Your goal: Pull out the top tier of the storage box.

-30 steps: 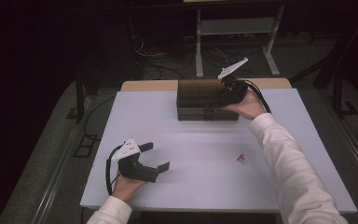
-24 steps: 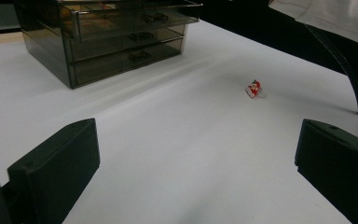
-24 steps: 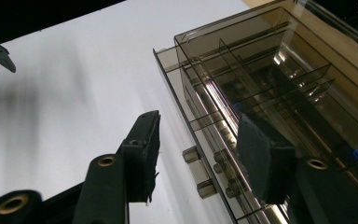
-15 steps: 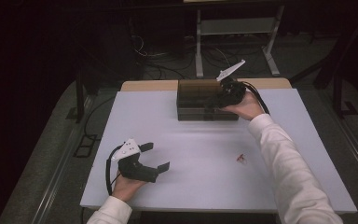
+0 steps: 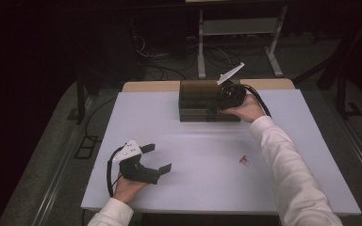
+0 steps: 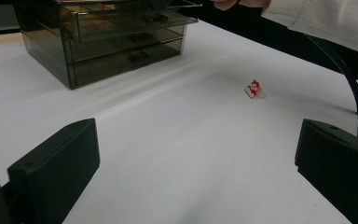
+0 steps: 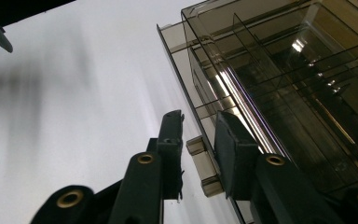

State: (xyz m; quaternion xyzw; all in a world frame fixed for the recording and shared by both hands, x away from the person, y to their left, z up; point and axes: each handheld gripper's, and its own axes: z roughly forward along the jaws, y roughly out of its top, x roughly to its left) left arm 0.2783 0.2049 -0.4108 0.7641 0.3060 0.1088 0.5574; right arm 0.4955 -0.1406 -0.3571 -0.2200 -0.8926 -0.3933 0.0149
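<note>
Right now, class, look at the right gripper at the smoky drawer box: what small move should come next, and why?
Probably finish closing, then pull the drawer out. The right gripper has just been closing, its jaws either side of the top drawer's handle, not plainly pressing it yet. The drawer box looks shut, and a small red clip lies on the table.

No writing, label, brand mark or number can be read anywhere here. The smoky plastic drawer unit [image 6: 107, 42] has plain fronts and handles with nothing printed on them. The small red and white item [image 6: 253, 88] lying on the white table [image 6: 177, 154] may carry a printed pattern, but it is too small to make out.
</note>
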